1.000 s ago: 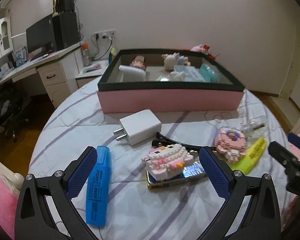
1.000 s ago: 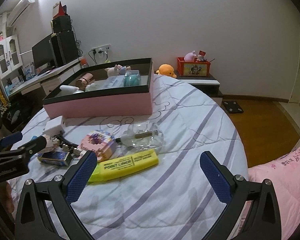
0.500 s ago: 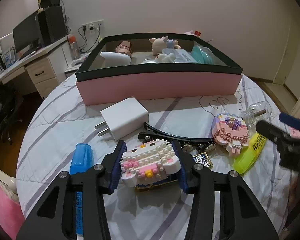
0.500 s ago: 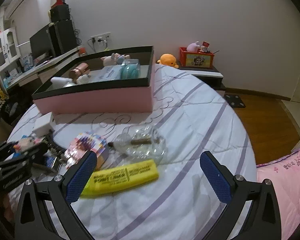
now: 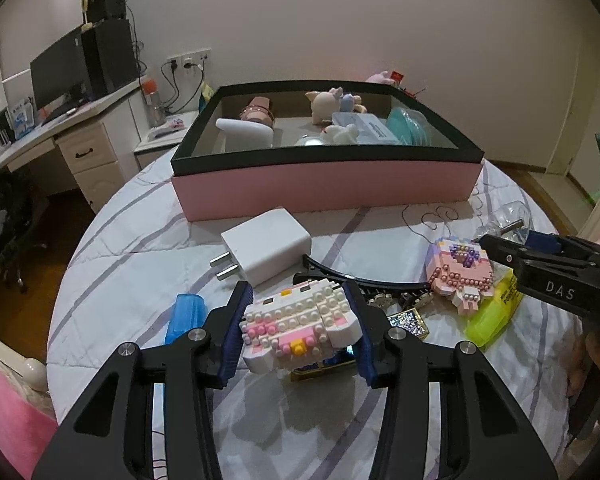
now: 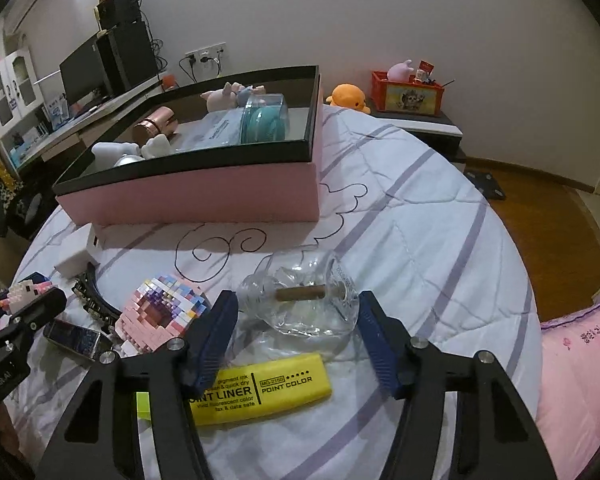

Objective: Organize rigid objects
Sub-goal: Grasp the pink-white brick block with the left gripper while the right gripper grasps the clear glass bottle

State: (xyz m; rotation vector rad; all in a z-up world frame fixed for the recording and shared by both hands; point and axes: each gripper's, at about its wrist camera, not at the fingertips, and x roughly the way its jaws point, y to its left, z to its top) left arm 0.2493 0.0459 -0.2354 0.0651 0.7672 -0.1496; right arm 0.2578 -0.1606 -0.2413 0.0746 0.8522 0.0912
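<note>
Left wrist: left tongs [image 5: 300, 330] pinch the brick cat [image 5: 298, 326], low over the bed [image 5: 132, 280]. Box [image 5: 324, 184] holds several items; charger [image 5: 268, 250], blue marker [image 5: 184, 316] wait.

Right wrist: right tongs [image 6: 296, 336], just closing, straddle the glass bottle [image 6: 304, 300], pads apparently not pressing. Yellow marker [image 6: 268, 388], pink brick toy [image 6: 164, 312] remain out.

Dim warm indoor light, soft shadows, sharp centre (edges fisheye-bent, vignetted)

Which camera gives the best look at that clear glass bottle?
The right wrist view: the bottle lies whole between the right claw's pads. The left wrist view shows only its neck behind that claw.
</note>
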